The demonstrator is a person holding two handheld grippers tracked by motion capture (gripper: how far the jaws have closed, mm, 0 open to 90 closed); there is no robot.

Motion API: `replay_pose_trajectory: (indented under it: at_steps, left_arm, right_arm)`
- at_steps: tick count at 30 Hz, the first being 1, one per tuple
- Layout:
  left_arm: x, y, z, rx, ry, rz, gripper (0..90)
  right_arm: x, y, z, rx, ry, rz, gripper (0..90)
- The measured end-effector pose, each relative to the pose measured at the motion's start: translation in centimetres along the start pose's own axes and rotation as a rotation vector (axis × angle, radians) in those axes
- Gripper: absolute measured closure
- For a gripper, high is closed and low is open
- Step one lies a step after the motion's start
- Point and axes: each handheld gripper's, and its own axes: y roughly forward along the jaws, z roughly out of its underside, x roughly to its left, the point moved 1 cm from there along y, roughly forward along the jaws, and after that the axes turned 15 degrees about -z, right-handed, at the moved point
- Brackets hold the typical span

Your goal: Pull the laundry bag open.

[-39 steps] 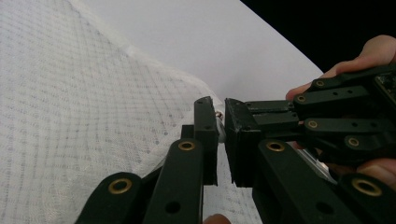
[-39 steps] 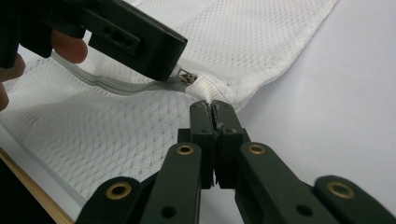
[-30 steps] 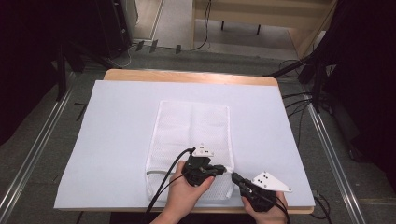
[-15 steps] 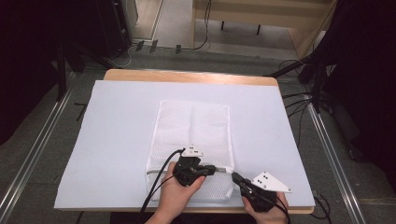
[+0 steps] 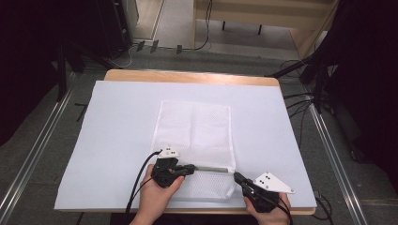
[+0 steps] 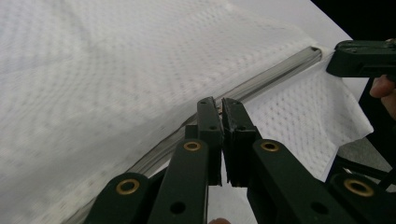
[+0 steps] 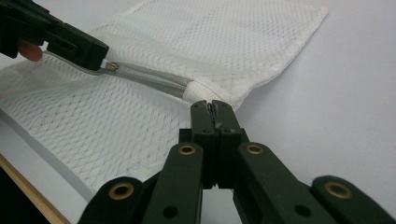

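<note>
Both grippers (image 5: 191, 168) pinched on mesh bag (image 5: 195, 126)

mesh bag (image 5: 195, 136) lies flat mid-sheet (image 5: 117, 122), the sheet on the table (image 5: 187, 76). zipper (image 5: 213, 169) runs across the bag's near end. left gripper (image 5: 190, 169) at the zipper's left, right gripper (image 5: 238, 177) at its right end, near the table's front edge.

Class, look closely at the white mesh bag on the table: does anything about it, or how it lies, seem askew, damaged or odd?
Nothing looks damaged. The mesh bag lies flat and roughly square on the white table cover. One small irregularity: its near right corner is rumpled beside the zipper.
</note>
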Motion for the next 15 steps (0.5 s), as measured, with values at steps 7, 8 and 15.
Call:
replay_pose_trajectory:
  at_steps: [7, 8, 15]
  left_arm:
    - [3.4, -1.5, 1.8, 0.007, -0.053, -0.055, 87.7]
    - [3.9, -1.8, 2.1, 0.008, -0.062, -0.064, 87.7]
    - [5.9, -3.0, 3.4, 0.014, -0.087, -0.105, 87.7]
  right_arm:
    - [-0.3, -0.2, 0.0, 0.0, 0.01, 0.011, 90.0]
    - [-0.3, -0.2, 0.0, 0.0, 0.01, 0.011, 90.0]
    - [-0.3, -0.1, 0.0, 0.009, 0.01, 0.012, 90.0]
